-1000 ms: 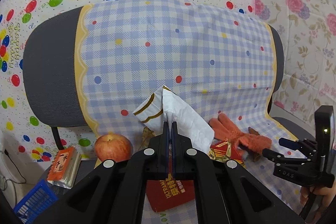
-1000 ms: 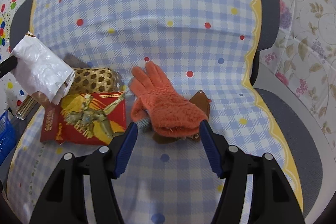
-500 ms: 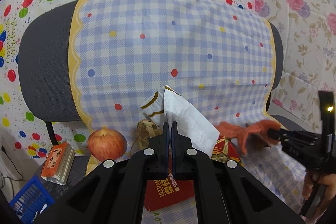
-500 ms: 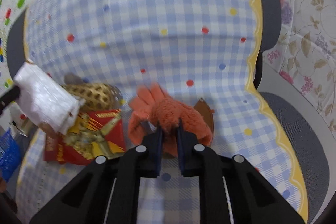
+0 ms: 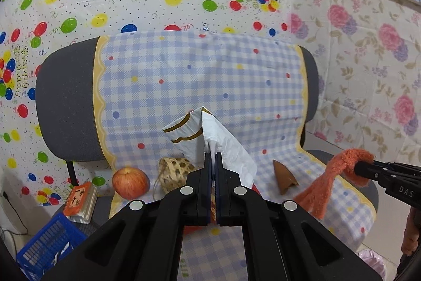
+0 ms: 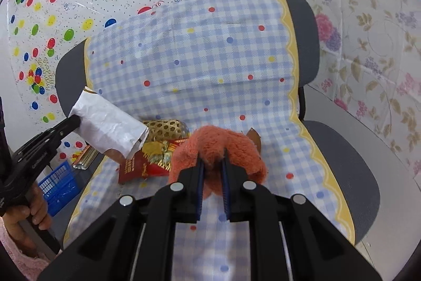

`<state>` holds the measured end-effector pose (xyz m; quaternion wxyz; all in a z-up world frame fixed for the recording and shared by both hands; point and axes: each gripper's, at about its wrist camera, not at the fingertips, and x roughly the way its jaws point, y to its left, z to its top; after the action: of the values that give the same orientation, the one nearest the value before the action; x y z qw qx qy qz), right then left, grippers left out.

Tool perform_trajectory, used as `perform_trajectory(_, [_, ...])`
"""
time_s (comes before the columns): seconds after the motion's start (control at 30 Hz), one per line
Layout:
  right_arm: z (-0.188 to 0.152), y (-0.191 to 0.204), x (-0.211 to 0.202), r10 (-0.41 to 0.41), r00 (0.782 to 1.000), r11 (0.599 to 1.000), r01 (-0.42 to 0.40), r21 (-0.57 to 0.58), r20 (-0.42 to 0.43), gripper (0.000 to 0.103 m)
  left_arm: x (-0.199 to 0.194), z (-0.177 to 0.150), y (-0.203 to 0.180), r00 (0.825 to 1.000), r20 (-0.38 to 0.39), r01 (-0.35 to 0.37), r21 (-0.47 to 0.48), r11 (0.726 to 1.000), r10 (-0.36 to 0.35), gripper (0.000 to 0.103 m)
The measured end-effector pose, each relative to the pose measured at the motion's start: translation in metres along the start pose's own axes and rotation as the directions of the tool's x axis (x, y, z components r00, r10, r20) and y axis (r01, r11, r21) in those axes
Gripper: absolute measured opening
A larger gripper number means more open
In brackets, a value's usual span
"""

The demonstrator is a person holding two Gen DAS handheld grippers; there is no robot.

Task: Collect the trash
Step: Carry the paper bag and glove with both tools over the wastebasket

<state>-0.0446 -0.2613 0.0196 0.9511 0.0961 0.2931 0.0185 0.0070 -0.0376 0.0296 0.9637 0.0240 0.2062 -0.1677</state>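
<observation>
Left gripper (image 5: 212, 158) is pressed together on a white bag (image 5: 223, 144), held above the chair (image 5: 65, 102). Right gripper (image 6: 211, 162) pinches an orange glove (image 6: 218, 141), which dangles clear of the seat. Both are loaded, so a drop-off likely comes next. Blue basket (image 5: 44, 241) sits on the floor low-left of the chair, nearer the left gripper. Red packet (image 6: 147, 162), apple (image 5: 130, 182), wicker ball (image 5: 175, 169) and brown scrap (image 5: 284, 175) remain on the seat.

Orange glove (image 6: 218, 149) now off seat
</observation>
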Motion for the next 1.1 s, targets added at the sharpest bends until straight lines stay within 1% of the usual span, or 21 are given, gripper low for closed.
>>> perform_trajectory(0.2, [-0.030, -0.005, -0.026, -0.036, 0.999, 0.999, 0.036, 0.006, -0.024, 0.012, -0.020, -0.032, -0.021, 0.997, -0.045, 0.059, 0.005, 0.998, -0.058, 0.002])
perform_trajectory(0.33, [-0.043, -0.015, -0.045, -0.079, 0.997, 0.996, 0.079, 0.034, -0.008, 0.012, -0.028, -0.050, -0.036, 0.993, -0.081, 0.090, 0.021, 0.996, -0.088, 0.002])
perform_trajectory(0.43, [-0.049, -0.020, -0.057, -0.090, 0.996, 0.995, 0.090, 0.044, 0.002, 0.012, -0.035, -0.054, -0.043, 0.990, -0.084, 0.117, 0.025, 0.993, -0.115, 0.002])
perform_trajectory(0.57, [-0.055, -0.027, -0.072, -0.094, 0.996, 0.994, 0.093, 0.065, 0.009, 0.012, -0.046, -0.051, -0.063, 0.985, -0.066, 0.161, 0.057, 0.985, -0.157, 0.002])
perform_trajectory(0.63, [-0.058, -0.029, -0.083, -0.114, 0.993, 0.992, 0.112, 0.066, 0.027, 0.012, -0.051, -0.050, -0.072, 0.982, -0.059, 0.183, 0.070, 0.981, -0.179, 0.002])
perform_trajectory(0.67, [-0.061, -0.030, -0.089, -0.126, 0.991, 0.990, 0.124, 0.064, 0.036, 0.012, -0.055, -0.050, -0.080, 0.979, -0.056, 0.200, 0.081, 0.977, -0.196, 0.002])
perform_trajectory(0.77, [-0.067, -0.033, -0.105, -0.168, 0.984, 0.984, 0.164, 0.063, 0.060, 0.012, -0.059, -0.053, -0.099, 0.974, -0.063, 0.222, 0.113, 0.968, -0.216, 0.002])
perform_trajectory(0.87, [-0.077, -0.042, -0.122, -0.220, 0.973, 0.974, 0.215, 0.070, 0.074, 0.012, -0.062, -0.057, -0.119, 0.976, -0.082, 0.214, 0.151, 0.965, -0.204, 0.002])
perform_trajectory(0.97, [-0.086, -0.055, -0.137, -0.268, 0.960, 0.961, 0.261, 0.090, 0.080, 0.012, -0.066, -0.058, -0.134, 0.971, -0.094, 0.231, 0.172, 0.957, -0.218, 0.002])
perform_trajectory(1.07, [-0.095, -0.066, -0.153, -0.305, 0.949, 0.948, 0.294, 0.117, 0.081, 0.012, -0.071, -0.059, -0.146, 0.963, -0.097, 0.267, 0.188, 0.945, -0.253, 0.002])
perform_trajectory(1.1, [-0.098, -0.070, -0.159, -0.315, 0.946, 0.944, 0.304, 0.126, 0.080, 0.012, -0.072, -0.060, -0.151, 0.956, -0.102, 0.289, 0.187, 0.939, -0.274, 0.002])
